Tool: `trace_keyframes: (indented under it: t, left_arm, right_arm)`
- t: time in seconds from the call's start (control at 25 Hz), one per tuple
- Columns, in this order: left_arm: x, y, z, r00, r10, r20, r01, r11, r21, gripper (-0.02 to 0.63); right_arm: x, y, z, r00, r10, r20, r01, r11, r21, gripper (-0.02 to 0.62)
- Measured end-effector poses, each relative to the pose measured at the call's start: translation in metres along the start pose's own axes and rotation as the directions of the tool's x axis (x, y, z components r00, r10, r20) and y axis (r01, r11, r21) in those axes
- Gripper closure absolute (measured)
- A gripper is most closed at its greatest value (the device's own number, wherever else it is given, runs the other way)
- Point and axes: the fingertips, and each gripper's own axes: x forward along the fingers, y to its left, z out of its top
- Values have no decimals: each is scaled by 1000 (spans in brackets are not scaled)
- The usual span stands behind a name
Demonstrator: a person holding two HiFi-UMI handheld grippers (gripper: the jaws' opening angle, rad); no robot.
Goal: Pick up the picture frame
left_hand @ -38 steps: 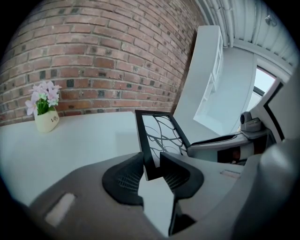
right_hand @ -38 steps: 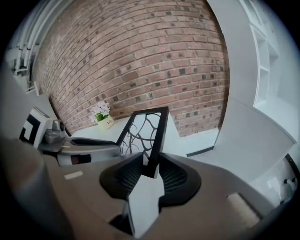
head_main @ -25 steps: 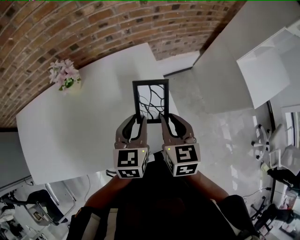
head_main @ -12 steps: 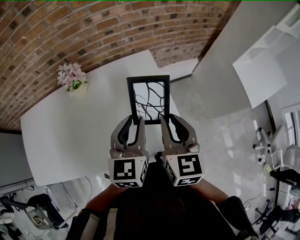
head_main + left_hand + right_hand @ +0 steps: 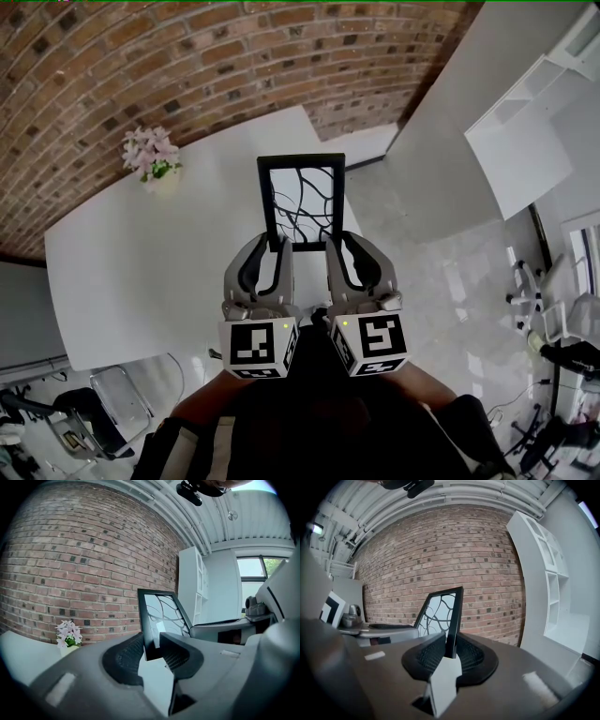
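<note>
A black picture frame (image 5: 302, 202) with a branch-pattern print is held upright above the white table (image 5: 169, 253). My left gripper (image 5: 278, 246) is shut on the frame's lower left edge, and the frame (image 5: 161, 620) stands between the left gripper's (image 5: 152, 644) ribbed pads. My right gripper (image 5: 330, 246) grips the lower right edge, its jaws closing tighter on it. In the right gripper view the frame (image 5: 440, 613) shows edge-on, pinched by the right gripper (image 5: 451, 644). Both grippers sit side by side under the frame.
A small pot of pink flowers (image 5: 153, 155) stands on the table near the brick wall (image 5: 187, 56). A white shelf unit (image 5: 525, 141) is on the right over a pale floor. A chair (image 5: 112, 403) stands at the lower left.
Both grippers have risen with the frame between them. The frame now stands higher off the table and a little larger in the head view.
</note>
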Motion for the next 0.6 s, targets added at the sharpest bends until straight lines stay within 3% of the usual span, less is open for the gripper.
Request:
trace_keyframes:
  t: [0.6]
  left_arm:
    - [7, 3, -3, 1000, 1, -11, -1, 1000, -3, 511]
  right_arm:
    - [7, -2, -3, 1000, 6, -14, -6, 1000, 0, 523]
